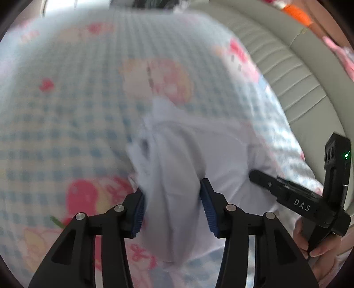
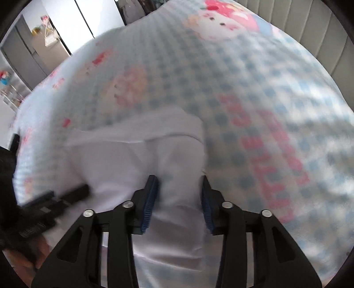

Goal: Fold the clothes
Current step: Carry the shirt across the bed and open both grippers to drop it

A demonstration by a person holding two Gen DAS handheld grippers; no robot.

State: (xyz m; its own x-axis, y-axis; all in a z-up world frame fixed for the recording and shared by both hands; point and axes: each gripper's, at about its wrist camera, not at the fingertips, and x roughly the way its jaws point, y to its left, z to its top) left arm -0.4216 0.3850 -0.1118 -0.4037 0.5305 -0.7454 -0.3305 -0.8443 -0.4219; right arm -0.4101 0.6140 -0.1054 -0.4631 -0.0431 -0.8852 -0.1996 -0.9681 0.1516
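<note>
A white garment [image 1: 188, 144] lies bunched on a blue-checked bedsheet [image 1: 66, 110] printed with pink cartoon figures. My left gripper [image 1: 172, 206] has a thick fold of the garment between its blue pads [image 1: 138, 212]; the jaws stand apart and do not visibly squeeze it. The right gripper [image 1: 287, 195], held by a hand [image 1: 320, 250], reaches onto the cloth from the right. In the right wrist view the garment [image 2: 132, 155] spreads leftwards. My right gripper [image 2: 180, 203] straddles a strip of it, jaws apart. The left gripper [image 2: 55, 199] is a blurred dark shape at the left.
A ribbed cream headboard [image 1: 298, 77] curves along the bed's right side and appears again as the headboard [image 2: 309, 33]. Beyond the bed stand grey cabinets [image 2: 33, 51] and a shelf of small items [image 2: 6, 82]. Pink and orange items [image 1: 298, 13] lie past the headboard.
</note>
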